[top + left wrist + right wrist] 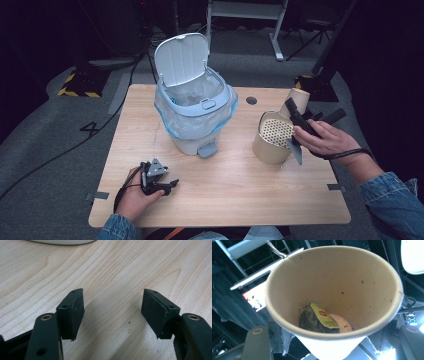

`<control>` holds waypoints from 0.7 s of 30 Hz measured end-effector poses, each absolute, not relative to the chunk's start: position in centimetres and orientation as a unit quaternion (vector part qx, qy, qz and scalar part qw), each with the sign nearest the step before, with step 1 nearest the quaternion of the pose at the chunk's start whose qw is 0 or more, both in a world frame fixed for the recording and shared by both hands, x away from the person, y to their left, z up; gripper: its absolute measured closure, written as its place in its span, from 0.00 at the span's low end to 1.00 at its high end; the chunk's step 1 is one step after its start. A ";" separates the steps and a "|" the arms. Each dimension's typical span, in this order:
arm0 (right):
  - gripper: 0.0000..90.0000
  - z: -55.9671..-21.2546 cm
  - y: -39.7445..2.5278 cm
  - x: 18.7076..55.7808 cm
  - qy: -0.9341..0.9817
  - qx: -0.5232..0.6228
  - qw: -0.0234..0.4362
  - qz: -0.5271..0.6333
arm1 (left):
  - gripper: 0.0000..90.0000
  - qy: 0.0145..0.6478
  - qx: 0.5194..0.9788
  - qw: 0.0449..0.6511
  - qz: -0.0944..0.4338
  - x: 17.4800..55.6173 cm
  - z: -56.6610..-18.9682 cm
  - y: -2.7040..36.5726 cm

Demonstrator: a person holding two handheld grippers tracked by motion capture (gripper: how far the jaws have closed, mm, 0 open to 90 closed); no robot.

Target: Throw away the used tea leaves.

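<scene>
Right gripper [298, 119] pinches a tapered paper cup [332, 290] holding a damp tea bag [312, 320]. Left gripper [112, 312], jaws spread, over grained wooden table [120, 270].

Beside the white, pale-blue-rimmed pedal bin [192, 107] on the light wooden table [225, 185] stands a beige perforated canister [272, 137]; the tan paper cup [334, 287] holds a dark teabag [310, 320] with a yellow tag [323, 315].

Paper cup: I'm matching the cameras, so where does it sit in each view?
High view: upper right, paper cup tilted in the right tongs.
Left gripper view: open left tongs over wooden table.
Right gripper view: centre, teabag inside.
Shared landmark: that table, also in high view.
</scene>
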State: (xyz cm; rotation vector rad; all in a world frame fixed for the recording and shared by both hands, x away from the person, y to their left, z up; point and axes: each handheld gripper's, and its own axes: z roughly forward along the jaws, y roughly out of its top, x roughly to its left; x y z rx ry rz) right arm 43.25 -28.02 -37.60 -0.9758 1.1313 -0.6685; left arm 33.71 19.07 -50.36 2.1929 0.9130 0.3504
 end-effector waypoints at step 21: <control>0.36 -37.9 -27.9 43.4 0.493 -0.452 0.673 -0.316 | 0.39 0.355 0.851 0.362 0.136 33.7 -50.4 19.1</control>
